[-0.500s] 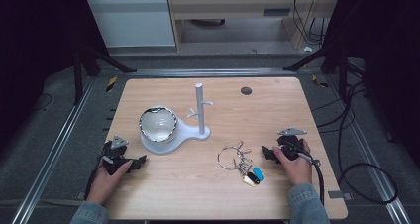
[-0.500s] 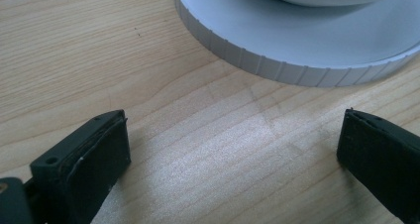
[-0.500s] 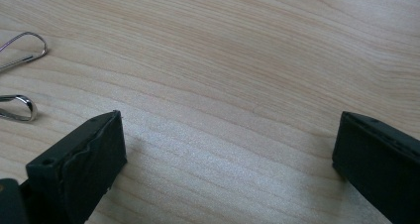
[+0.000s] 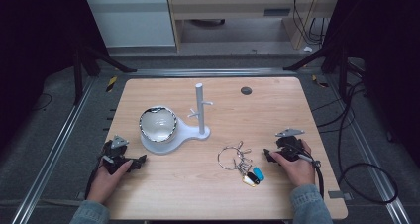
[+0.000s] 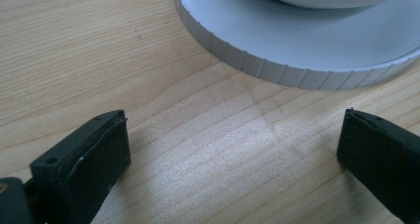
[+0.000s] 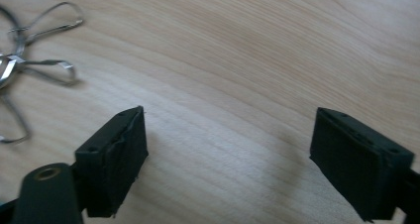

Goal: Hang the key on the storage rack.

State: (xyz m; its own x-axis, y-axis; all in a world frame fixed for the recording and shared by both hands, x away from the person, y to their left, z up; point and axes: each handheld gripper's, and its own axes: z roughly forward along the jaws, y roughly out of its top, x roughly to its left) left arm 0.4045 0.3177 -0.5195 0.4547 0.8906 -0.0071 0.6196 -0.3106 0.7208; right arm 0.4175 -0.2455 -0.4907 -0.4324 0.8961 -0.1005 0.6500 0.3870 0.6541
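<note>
A white stand (image 4: 198, 133) with an upright peg post (image 4: 200, 107) carries a white bowl (image 4: 157, 125) on its round base. A bunch of keys on a metal ring (image 4: 240, 161) lies on the wooden table (image 4: 198, 184), with blue and yellow tags. My left gripper (image 4: 137, 160) rests low at the front left, open, its jaws facing the stand's ribbed base rim (image 5: 277, 70). My right gripper (image 4: 267, 155) rests at the front right, open, nothing between its jaws; the key ring's wire loops (image 6: 44, 45) lie just off to its left.
A small dark disc (image 4: 246, 90) sits near the table's far edge. Cabinets (image 4: 133, 21) stand beyond the table. Cables (image 4: 361, 184) lie on the dark floor at the right. Metal rails (image 4: 54, 149) run along the table's sides.
</note>
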